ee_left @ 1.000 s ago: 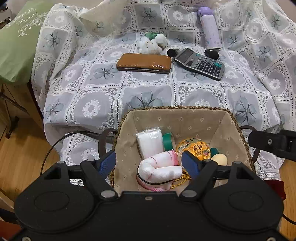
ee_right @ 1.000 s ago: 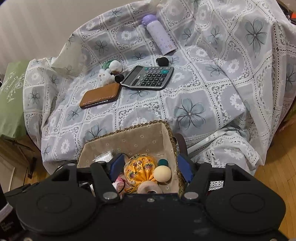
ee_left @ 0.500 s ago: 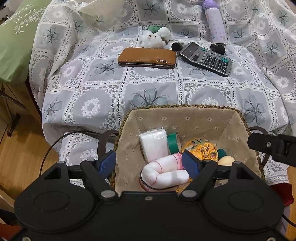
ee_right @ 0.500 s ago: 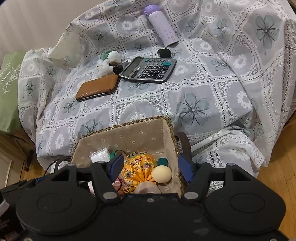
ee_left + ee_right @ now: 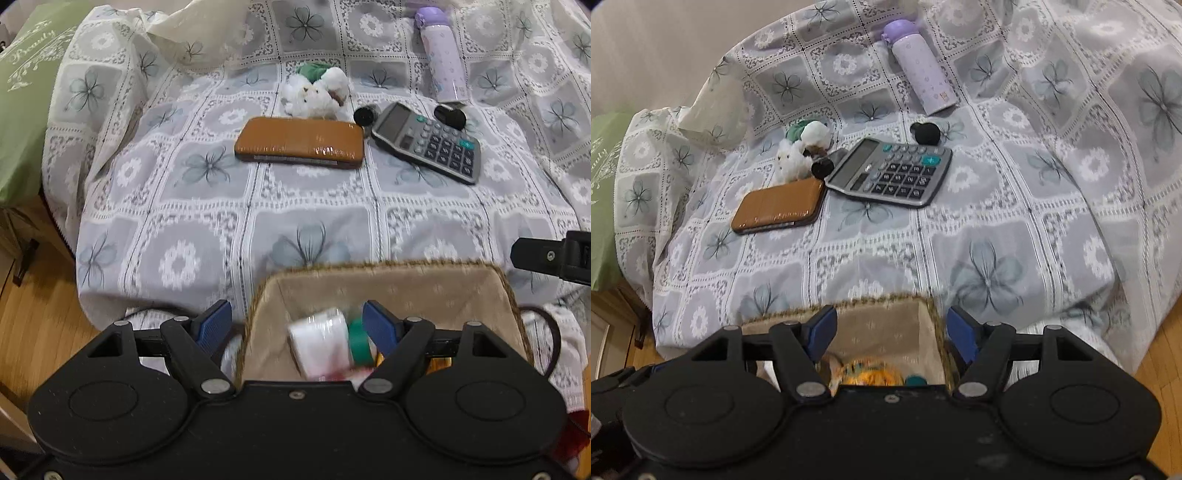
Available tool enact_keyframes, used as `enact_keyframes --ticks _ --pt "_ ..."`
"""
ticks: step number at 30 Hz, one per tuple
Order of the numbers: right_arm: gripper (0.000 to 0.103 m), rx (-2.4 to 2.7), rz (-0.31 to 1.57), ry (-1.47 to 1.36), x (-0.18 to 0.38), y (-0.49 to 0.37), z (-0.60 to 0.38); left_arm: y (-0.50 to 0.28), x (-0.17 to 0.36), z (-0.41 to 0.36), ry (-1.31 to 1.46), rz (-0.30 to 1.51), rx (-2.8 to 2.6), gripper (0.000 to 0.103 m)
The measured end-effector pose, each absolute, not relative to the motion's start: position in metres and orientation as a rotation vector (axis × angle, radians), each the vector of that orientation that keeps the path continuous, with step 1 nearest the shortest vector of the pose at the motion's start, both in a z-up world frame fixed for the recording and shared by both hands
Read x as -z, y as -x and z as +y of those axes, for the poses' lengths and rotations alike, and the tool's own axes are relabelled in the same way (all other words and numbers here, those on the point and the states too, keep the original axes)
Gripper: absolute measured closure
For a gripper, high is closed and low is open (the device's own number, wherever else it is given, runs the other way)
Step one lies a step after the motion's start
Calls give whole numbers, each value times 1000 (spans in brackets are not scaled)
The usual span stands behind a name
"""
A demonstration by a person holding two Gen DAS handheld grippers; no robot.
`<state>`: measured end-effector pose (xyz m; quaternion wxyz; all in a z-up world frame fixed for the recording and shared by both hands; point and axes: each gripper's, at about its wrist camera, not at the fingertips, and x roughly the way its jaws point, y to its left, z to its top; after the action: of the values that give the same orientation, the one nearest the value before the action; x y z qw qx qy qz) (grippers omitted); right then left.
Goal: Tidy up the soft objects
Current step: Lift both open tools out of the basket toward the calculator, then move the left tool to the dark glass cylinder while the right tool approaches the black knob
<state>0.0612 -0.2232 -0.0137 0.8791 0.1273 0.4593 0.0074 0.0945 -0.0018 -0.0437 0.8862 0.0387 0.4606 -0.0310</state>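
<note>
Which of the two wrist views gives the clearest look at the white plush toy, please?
The left wrist view: the white plush toy faces the camera, unobstructed behind the brown case. The right wrist view shows it smaller and side-on, beside the calculator.

Floral cloth (image 5: 207, 236) carries wallet (image 5: 300, 142), calculator (image 5: 428, 141), bottle (image 5: 443, 62), plush toy (image 5: 316, 94).

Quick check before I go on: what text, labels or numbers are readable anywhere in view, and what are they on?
"Beauty": white cursive script on the green fabric cushion at the left edge, above a white flourish.
Grey desk calculator: key legends too small to read; display blank.
Lilac drinking bottle: small printed marks near its base, too blurred to read.
Brown leather case: no lettering visible.
Nothing else carries readable text.
</note>
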Motion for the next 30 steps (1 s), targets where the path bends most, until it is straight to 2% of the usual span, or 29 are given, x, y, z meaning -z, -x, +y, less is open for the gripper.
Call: enact_keyframes --ticks 15,30 --pt "32 -9 867 -198 22 -156 -220 -178 41 -7 -114 879 101 28" --pt "30 -12 819 -108 39 -235 -207 -243 53 -21 -128 874 125 28"
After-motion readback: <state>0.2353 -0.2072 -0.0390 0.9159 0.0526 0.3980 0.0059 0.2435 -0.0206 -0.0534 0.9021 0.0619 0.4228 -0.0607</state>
